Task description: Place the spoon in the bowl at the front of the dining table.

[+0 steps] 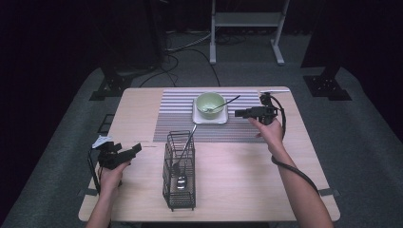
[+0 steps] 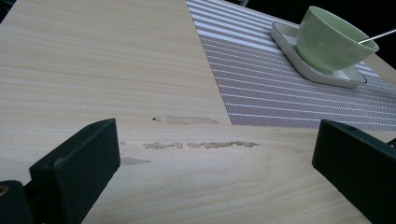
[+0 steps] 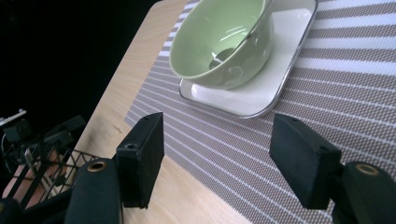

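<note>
Overhead, a green bowl (image 1: 210,104) sits on a white square plate (image 1: 209,118) at the middle of a striped placemat (image 1: 176,114), a spoon (image 1: 227,103) leaning in it. Nearer the person than the bowl stands a black wire basket (image 1: 179,171) holding utensils. The right gripper (image 1: 240,113) hovers just right of the bowl; the left gripper (image 1: 135,149) rests well left of the basket.

Along the left gripper's jaws, spread wide and empty, bare wooden table (image 2: 93,70) lies ahead, the bowl (image 2: 332,41) beyond.

Between the right gripper's jaws, parted wide with nothing held, the bowl (image 3: 219,39) sits close ahead.
</note>
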Demonstrator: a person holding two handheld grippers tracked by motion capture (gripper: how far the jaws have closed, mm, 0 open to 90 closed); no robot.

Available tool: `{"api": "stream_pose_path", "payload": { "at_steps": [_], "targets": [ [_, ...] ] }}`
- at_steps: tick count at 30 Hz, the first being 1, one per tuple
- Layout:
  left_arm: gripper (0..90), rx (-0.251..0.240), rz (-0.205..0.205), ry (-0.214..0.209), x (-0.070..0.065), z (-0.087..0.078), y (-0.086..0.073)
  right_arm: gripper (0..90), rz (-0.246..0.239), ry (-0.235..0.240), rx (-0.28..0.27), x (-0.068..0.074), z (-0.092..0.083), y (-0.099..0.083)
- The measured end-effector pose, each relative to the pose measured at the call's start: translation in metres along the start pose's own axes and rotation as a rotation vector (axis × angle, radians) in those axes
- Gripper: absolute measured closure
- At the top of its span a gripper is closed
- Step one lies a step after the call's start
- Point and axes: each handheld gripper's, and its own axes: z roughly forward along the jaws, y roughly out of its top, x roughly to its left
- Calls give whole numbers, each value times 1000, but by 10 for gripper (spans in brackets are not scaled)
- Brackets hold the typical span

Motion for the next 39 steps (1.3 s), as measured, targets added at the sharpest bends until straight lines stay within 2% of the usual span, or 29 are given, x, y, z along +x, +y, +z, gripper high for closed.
{"api": "stream_pose_path", "payload": {
  "at_steps": [10, 22, 29, 39],
  "targets": [
    [0, -1, 1, 3, 0, 0, 0, 335, -30, 10, 39, 7, 0, -13],
    [0, -1, 0, 3, 0, -1, 0, 326, -85, 19, 92, 21, -4, -24],
    [0, -2, 3, 5, 0, 0, 0, 326, -108, 42, 127, 28, -6, -36],
    [0, 2, 6, 5, -1, 0, 0, 326, -126, 71, 143, 34, -10, -50]
  ]
}}
